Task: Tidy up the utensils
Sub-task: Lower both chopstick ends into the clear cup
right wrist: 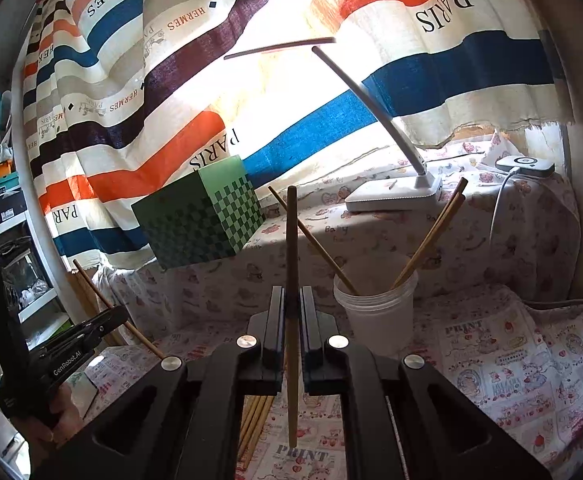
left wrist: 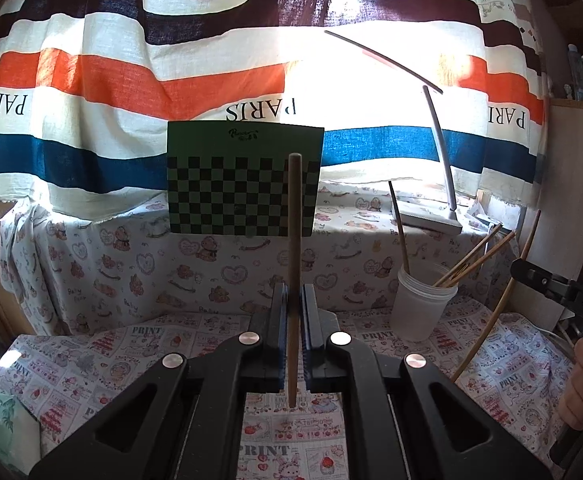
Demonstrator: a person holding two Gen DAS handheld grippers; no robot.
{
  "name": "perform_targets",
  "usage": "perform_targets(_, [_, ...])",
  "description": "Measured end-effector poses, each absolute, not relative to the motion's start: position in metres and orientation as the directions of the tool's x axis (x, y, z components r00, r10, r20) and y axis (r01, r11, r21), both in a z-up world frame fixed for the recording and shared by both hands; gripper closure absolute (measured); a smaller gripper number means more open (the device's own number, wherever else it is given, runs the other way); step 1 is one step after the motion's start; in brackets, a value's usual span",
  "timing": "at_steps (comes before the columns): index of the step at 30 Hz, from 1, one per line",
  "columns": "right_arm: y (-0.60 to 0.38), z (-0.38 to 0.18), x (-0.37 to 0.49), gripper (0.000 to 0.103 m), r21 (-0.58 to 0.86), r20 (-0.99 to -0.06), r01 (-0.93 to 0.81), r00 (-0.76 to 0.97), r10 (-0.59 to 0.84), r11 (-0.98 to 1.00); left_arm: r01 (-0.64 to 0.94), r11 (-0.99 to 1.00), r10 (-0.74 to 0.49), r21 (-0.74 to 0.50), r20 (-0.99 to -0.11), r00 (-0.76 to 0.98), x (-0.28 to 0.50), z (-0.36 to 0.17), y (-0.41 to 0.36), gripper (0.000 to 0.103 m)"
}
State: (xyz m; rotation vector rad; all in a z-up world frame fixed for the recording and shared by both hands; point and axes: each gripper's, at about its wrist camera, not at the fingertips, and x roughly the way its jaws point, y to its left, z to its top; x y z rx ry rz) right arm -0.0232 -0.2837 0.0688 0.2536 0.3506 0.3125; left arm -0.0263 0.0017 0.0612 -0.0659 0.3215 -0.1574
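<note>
Left wrist: both fingers (left wrist: 293,304) pinch chopstick (left wrist: 294,216) upright.

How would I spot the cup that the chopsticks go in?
Find the white desk lamp on the cloth-covered ledge under the striped curtain. On the table just below its base stands a cloudy plastic cup. It is the only container there, with chopsticks leaning out of it at angles.

Translucent white cup (right wrist: 375,312) upright on patterned surface (right wrist: 511,360), several wooden chopsticks (right wrist: 431,236) leaning inside. More chopsticks (right wrist: 255,420) lying flat nearby. One upright chopstick (left wrist: 293,264) in each tool.
</note>
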Motion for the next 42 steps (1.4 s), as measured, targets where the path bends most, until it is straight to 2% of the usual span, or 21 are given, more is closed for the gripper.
perform_targets(5, [-0.287, 0.077, -0.032, 0.096, 0.273, -0.232, -0.252, 0.919, 0.318, 0.928, 0.218, 0.967, -0.245, -0.132, -0.249, 0.937, -0.026, 0.082, -0.002, 0.098])
perform_targets(10, [-0.305, 0.105, -0.022, 0.096, 0.289, -0.192, -0.186, 0.950, 0.247, 0.939, 0.293, 0.949, -0.312, -0.120, -0.199, 0.929, -0.014, 0.113, -0.032, 0.098])
perform_targets(15, [-0.323, 0.139, -0.012, 0.096, 0.282, -0.075, -0.119, 0.987, 0.145, 0.952, 0.420, 0.901, -0.432, -0.108, -0.154, 0.888, 0.005, 0.140, -0.071, 0.098])
perform_targets(19, [-0.332, 0.145, 0.002, 0.096, 0.321, -0.006, -0.079, 0.996, 0.085, 0.944, 0.434, 0.894, -0.446, -0.109, -0.141, 0.884, 0.028, 0.151, -0.100, 0.098])
perform_targets(23, [-0.326, 0.141, 0.020, 0.096, 0.255, -0.005, -0.029, 0.999, 0.032, 0.966, 0.421, 0.901, -0.432, -0.104, -0.137, 0.892, 0.058, 0.147, -0.126, 0.098])
perform_targets(29, [-0.326, 0.123, 0.045, 0.096, 0.247, -0.057, -0.024, 0.998, 0.039, 0.969, 0.416, 0.899, -0.433, -0.137, -0.140, 0.891, 0.092, 0.125, -0.144, 0.098])
perform_targets(31, [-0.325, 0.117, 0.051, 0.096, 0.241, -0.082, -0.027, 0.995, 0.048, 0.970, 0.420, 0.894, -0.443, -0.155, -0.166, 0.881, 0.103, 0.117, -0.149, 0.098])
perform_targets(37, [-0.315, 0.109, 0.073, 0.096, 0.203, -0.217, -0.058, 0.971, 0.103, 0.978, 0.418, 0.903, -0.429, -0.098, -0.250, 0.868, 0.106, 0.096, -0.159, 0.098])
perform_targets(42, [-0.315, 0.099, 0.089, 0.096, 0.222, -0.319, -0.092, 0.934, 0.161, 0.971, 0.416, 0.904, -0.427, -0.098, -0.259, 0.866, 0.103, 0.088, -0.151, 0.098])
